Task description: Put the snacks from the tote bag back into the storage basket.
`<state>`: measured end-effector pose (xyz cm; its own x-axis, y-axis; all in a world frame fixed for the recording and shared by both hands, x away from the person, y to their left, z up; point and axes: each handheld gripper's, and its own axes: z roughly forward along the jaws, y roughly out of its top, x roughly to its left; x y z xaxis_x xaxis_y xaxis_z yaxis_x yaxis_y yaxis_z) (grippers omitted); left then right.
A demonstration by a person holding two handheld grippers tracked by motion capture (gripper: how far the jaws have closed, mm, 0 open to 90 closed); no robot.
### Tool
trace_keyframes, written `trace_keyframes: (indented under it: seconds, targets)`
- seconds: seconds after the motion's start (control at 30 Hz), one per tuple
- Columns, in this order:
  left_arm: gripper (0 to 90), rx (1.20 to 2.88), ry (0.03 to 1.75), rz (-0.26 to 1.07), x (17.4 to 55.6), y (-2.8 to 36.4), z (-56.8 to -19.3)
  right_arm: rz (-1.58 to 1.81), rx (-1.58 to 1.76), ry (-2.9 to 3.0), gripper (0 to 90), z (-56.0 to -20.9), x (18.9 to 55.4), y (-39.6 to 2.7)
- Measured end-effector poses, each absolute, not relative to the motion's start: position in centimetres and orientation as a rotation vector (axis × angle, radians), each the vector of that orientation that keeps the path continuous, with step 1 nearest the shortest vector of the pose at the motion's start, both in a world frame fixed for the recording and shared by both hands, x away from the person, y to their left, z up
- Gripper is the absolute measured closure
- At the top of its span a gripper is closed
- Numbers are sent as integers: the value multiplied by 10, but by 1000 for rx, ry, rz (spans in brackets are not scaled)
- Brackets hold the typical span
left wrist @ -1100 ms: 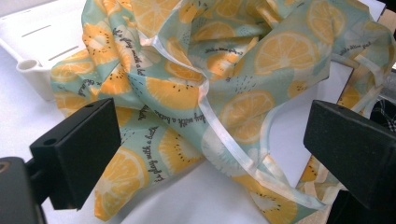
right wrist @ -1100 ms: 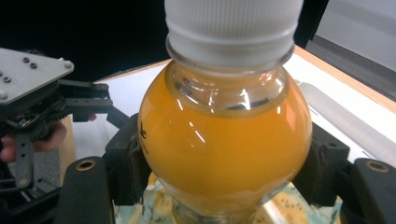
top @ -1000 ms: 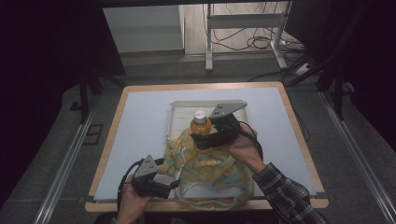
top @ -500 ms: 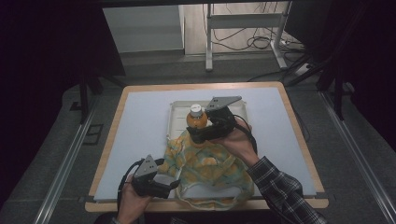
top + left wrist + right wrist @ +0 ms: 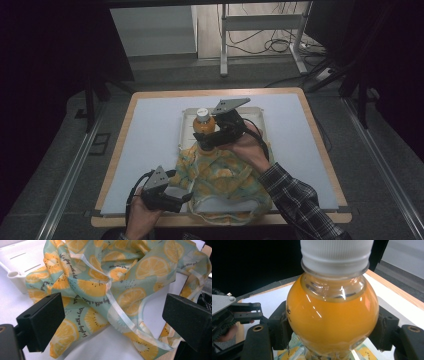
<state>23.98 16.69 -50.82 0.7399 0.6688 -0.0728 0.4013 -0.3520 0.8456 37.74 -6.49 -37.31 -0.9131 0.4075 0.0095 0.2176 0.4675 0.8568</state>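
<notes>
My right gripper [image 5: 212, 139] is shut on a round bottle of orange juice [image 5: 203, 129] with a white cap, held upright above the far edge of the bag and the near part of the white tray [image 5: 257, 116]. In the right gripper view the bottle [image 5: 332, 312] sits between the pads [image 5: 280, 328]. A lemon-print fabric bag [image 5: 222, 172] lies crumpled on the white mat. My left gripper [image 5: 189, 197] rests at the bag's near left corner, open. In the left gripper view the bag [image 5: 112, 282] and its pale strap lie ahead of the wide-apart jaws.
The white mat [image 5: 150, 135] covers a wooden-edged table [image 5: 310, 125]. A corner of the white tray [image 5: 17, 277] shows beyond the bag. Dark floor, metal rails and a desk frame with cables surround the table.
The right gripper has carried the bottle up and toward the far left, off the bag and over the tray's near edge. The left gripper has stayed put.
</notes>
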Motion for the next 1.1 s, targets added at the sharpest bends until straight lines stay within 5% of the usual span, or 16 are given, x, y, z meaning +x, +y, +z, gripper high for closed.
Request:
trace_keyframes:
  seconds: [1.1]
  targets:
    - [45,1985,809,353,240,168,-507,1429,584,2512,304,-384,411,-23]
